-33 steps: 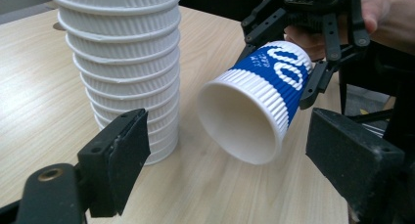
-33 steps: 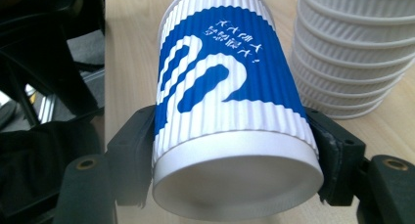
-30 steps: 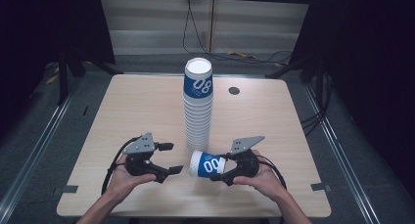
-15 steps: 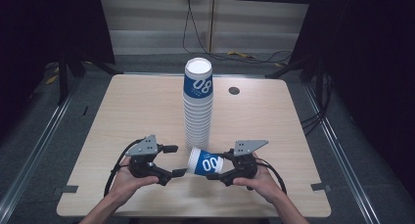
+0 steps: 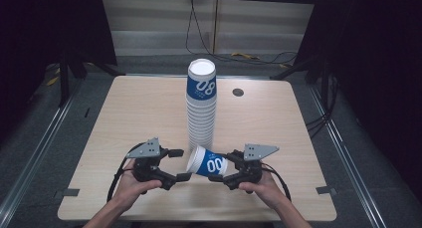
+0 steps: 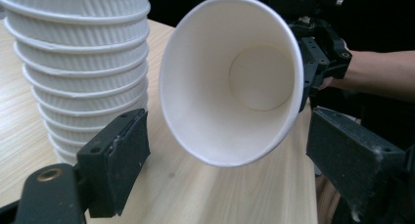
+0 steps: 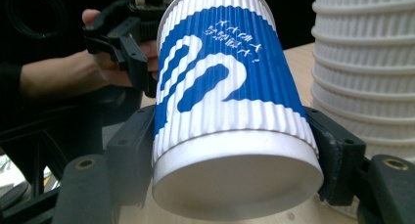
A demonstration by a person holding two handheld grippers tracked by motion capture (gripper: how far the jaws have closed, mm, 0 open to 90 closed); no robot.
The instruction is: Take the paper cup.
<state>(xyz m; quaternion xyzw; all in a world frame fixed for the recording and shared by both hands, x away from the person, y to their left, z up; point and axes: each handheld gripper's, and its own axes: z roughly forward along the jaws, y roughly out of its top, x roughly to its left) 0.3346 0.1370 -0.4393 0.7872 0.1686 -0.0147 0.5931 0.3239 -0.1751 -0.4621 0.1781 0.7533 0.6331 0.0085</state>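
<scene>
We hold the blue-and-white paper cup (image 5: 209, 163) sideways above the surface (image 5: 124, 113), base end clamped in our right gripper (image 5: 230, 169); its open mouth faces our left gripper (image 5: 180, 164), whose wide jaws flank the rim, untouching, beside the cup stack (image 5: 201, 106).

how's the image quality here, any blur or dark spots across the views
High view: evenly lit table, surroundings fall to near black, everything sharp. Left gripper view: cup interior bright and soft-shadowed, near fingers slightly blurred, background dark. Right gripper view: cup print crisp, cup stack bright, person's hand dim.
</scene>
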